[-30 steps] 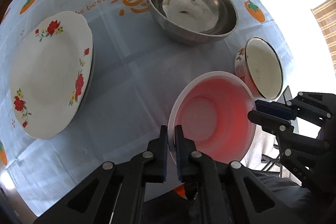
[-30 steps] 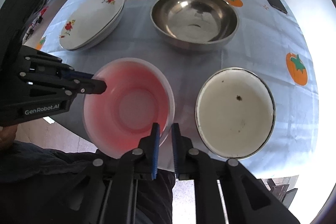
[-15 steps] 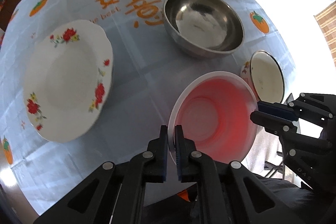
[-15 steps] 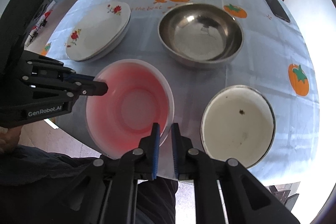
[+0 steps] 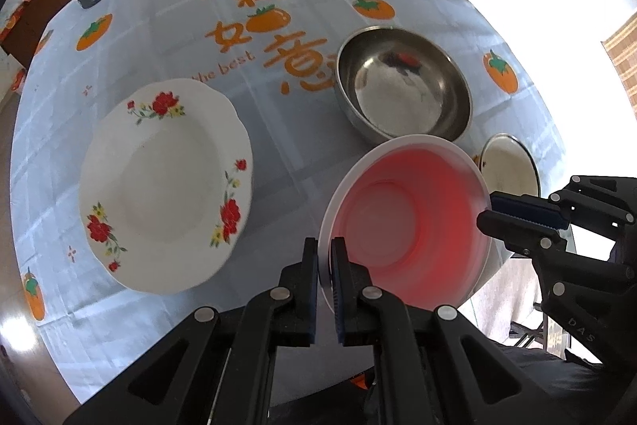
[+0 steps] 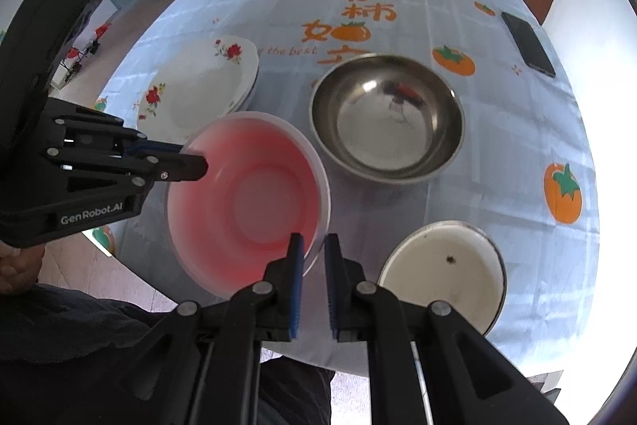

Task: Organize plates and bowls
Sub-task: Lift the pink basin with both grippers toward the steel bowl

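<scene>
Two hand-held grippers (image 5: 325, 249) (image 6: 313, 245) pinching pink bowl (image 5: 410, 226), underside hidden

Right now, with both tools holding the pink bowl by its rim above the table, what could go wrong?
1. Both the left tool and the right tool pinch only the thin rim of the pink bowl, so it may slip or tilt if the hands move unevenly.
2. The bowl hangs close over the steel bowl and the floral plate; a careless lowering could knock them.
3. The enamel bowl sits near the table's edge.
</scene>
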The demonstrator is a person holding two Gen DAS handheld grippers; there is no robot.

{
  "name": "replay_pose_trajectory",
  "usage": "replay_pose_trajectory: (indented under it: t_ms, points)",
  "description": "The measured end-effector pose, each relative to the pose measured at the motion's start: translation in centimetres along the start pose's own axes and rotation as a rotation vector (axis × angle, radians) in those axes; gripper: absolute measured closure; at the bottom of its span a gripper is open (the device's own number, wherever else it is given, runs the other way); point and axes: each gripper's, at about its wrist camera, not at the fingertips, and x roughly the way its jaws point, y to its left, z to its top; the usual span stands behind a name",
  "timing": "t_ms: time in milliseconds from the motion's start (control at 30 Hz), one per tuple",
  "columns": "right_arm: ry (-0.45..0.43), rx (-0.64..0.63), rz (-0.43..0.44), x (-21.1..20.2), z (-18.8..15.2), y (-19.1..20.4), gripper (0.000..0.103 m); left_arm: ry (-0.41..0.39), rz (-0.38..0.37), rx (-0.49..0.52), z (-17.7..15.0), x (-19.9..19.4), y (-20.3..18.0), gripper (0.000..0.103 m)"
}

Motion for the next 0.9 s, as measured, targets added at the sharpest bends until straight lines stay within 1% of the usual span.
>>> replay_pose_trajectory:
  t_ms: [200, 467, 900]
  points:
    - [-0.031, -0.005, -0.001, -0.5, 1.3, -0.4, 0.093, -0.019, 0.005, -0.002, 1.2, -0.8, 0.1, 0.096]
    - [-0.060, 0.002, -0.011, -1.2, 2.4, -1.3, 0.093, -0.046, 0.016, 0.021, 3.0, -1.7, -0.5, 0.096]
    - [-0.096, 0.019, -0.029, -2.2, 4.1, -3.3, 0.093, -0.066, 0.030, 0.047, 5.4, -2.1, -1.6, 0.095]
